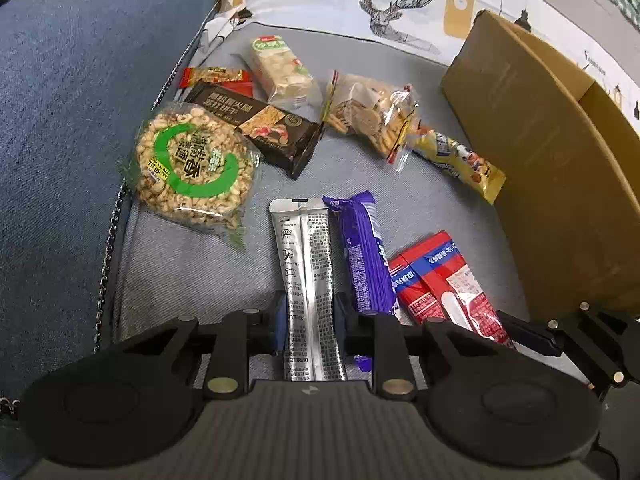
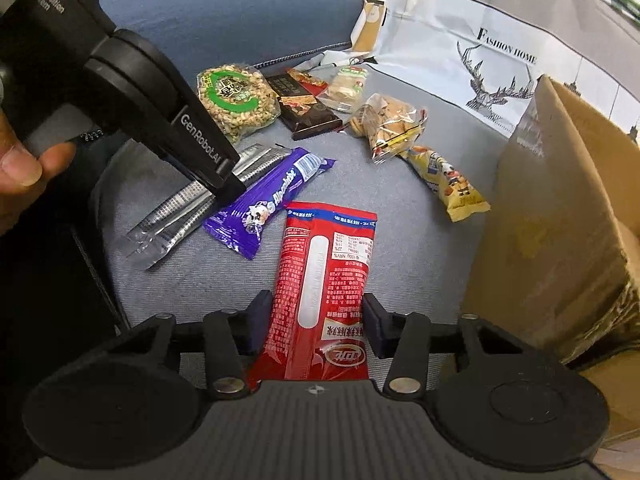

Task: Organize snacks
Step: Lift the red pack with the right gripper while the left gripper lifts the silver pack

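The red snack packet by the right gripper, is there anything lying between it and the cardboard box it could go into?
Nothing visible does. The red snack packet sits between the right gripper's fingers, and only bare grey cushion lies between it and the cardboard box. The yellow packet lies farther back, off that path.

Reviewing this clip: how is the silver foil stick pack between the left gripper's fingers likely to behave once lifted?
The silver stick pack is long and thin, so its free end will probably droop. Its glossy foil looks slippery, so it may slide in the left gripper. It looks light. It lies beside the purple packet, which might get nudged.
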A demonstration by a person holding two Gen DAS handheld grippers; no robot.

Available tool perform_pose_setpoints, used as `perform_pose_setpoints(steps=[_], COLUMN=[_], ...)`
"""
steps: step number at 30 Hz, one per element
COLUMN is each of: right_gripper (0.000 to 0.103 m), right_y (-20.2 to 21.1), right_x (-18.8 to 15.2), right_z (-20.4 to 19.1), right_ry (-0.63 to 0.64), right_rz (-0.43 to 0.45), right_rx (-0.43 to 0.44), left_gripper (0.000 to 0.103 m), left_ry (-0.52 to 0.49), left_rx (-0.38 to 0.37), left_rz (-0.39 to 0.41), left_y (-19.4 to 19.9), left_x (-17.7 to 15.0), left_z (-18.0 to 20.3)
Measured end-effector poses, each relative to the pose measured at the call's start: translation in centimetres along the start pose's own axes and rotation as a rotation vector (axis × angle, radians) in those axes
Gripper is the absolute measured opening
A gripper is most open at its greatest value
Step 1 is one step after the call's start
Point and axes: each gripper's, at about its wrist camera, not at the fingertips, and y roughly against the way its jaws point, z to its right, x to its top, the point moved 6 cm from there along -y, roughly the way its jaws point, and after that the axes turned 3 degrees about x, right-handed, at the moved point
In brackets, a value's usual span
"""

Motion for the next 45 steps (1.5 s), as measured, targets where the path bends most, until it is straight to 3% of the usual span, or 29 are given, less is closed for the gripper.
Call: perform_pose_setpoints(steps=[23,39,45], right_gripper=[0.048,0.048,0.048], right_y=[4.0,6.4,7.6], right_x=[2.8,4.7,5.5], right_z=[1.0,3.1,4.0], right_ry=[-0.024,-0.101,-0.116], right_rz=[0.191,0.321,0.374], right_rx=[-0.024,0.01,0.019], left_gripper=[0.025,0.025,0.025], left_ry=[0.057,0.066,0.114], left_rx=[-0.131,-0.118,-0.097], left_rz=[0.22,0.273,0.299], left_y=[4.0,5.2,6.1], left_x=[0.8,0.9,0.9], left_z=[-0.3,-0.4,-1.1])
